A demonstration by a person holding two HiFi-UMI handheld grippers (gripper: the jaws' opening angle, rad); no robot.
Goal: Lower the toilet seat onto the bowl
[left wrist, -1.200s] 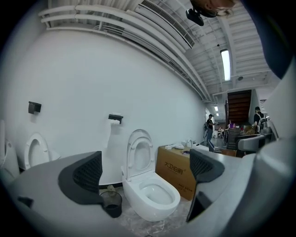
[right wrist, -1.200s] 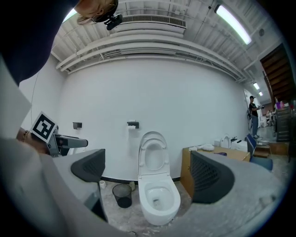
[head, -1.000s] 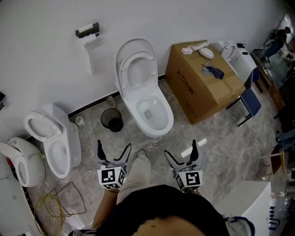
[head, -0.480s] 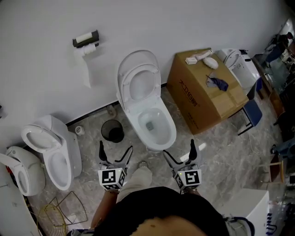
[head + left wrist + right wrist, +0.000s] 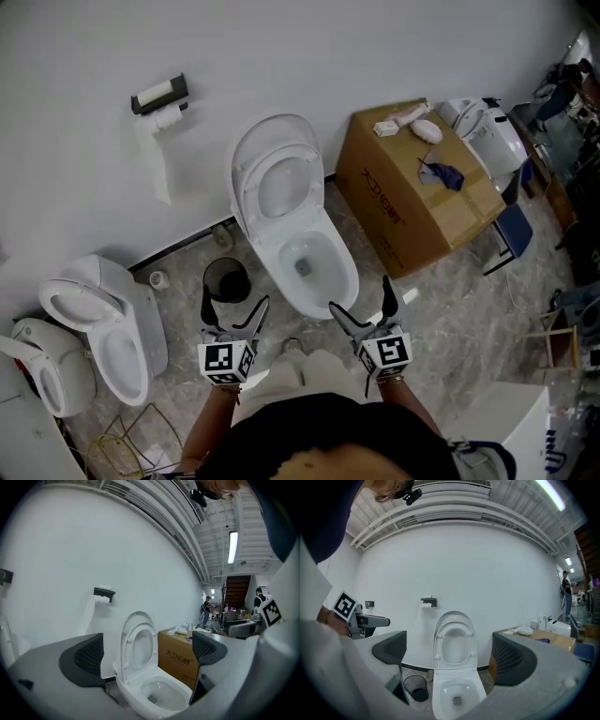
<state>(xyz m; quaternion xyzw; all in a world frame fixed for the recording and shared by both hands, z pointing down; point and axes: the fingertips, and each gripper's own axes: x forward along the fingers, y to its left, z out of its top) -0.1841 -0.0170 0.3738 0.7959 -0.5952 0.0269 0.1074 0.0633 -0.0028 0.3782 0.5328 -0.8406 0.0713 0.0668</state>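
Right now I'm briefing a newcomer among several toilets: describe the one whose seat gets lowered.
Along the white wall, find the cardboard box. The toilet is the one between it and the black bin; two other toilets stand beyond that bin.

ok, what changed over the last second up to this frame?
The person has stepped closer. The toilet bowl now sits just ahead of the left tool and right tool, where a second ago there was a wider gap. The right tool has edged forward a little. Nothing was taken hold of or let go. Unchanged: both tools open and empty, toilet seat upright against the lid.
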